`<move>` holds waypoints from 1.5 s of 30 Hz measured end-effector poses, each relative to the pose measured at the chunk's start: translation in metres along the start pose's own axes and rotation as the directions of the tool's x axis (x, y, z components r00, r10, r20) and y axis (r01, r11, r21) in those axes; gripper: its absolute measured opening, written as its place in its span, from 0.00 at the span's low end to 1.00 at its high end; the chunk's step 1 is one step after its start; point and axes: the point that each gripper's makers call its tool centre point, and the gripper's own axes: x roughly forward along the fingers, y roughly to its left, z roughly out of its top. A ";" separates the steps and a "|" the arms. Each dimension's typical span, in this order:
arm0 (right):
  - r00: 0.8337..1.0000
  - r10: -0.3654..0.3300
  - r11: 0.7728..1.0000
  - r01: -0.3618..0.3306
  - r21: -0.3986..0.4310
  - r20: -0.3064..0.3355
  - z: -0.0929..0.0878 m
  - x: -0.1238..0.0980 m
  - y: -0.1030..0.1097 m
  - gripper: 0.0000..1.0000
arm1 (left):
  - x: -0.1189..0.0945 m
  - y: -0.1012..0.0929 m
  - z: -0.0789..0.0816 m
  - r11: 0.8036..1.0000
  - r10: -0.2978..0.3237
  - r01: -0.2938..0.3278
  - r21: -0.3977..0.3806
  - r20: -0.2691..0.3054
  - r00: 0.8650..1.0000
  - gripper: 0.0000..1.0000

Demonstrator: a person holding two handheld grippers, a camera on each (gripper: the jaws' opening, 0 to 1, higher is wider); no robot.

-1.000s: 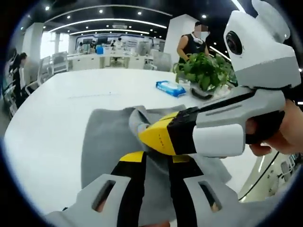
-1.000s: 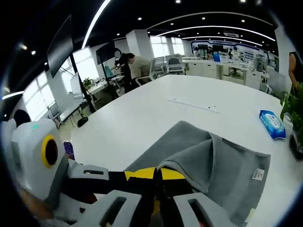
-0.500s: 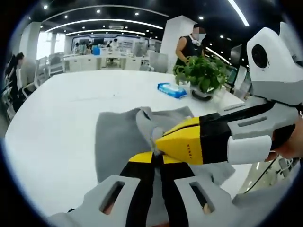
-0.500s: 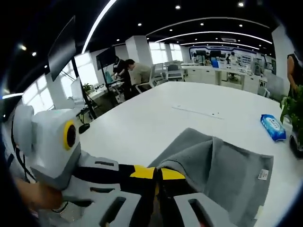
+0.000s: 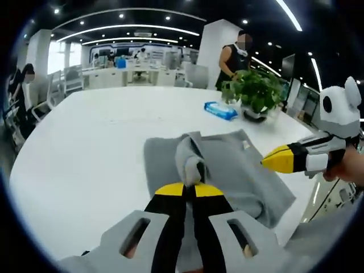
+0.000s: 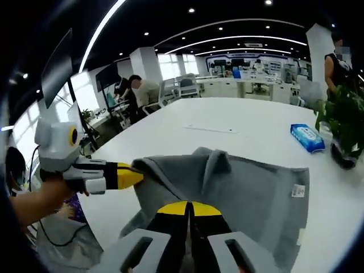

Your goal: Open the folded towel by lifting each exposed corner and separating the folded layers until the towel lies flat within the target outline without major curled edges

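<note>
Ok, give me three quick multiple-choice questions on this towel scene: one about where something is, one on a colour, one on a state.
1. Where does the blue packet lie?
A. on the towel
B. on the floor
C. on the white table, beside the potted plant

2. What colour is the towel?
A. grey
B. red
C. green

3. What are the left tongs doing?
A. gaping wide above bare table
B. shut on a raised fold of the towel
C. holding the packet

Answers:
1 C: the packet rests on the tabletop next to the plant, beyond the towel.
2 A: the cloth is grey in both views.
3 B: in the left gripper view the yellow tips meet at a pinched-up bump of cloth.
</note>
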 end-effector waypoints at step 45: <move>0.852 -0.360 0.896 0.204 -0.393 -0.379 -0.102 0.022 -0.154 0.00 | -0.065 0.232 -0.053 0.927 0.356 -0.363 -0.093 -0.084 0.931 0.03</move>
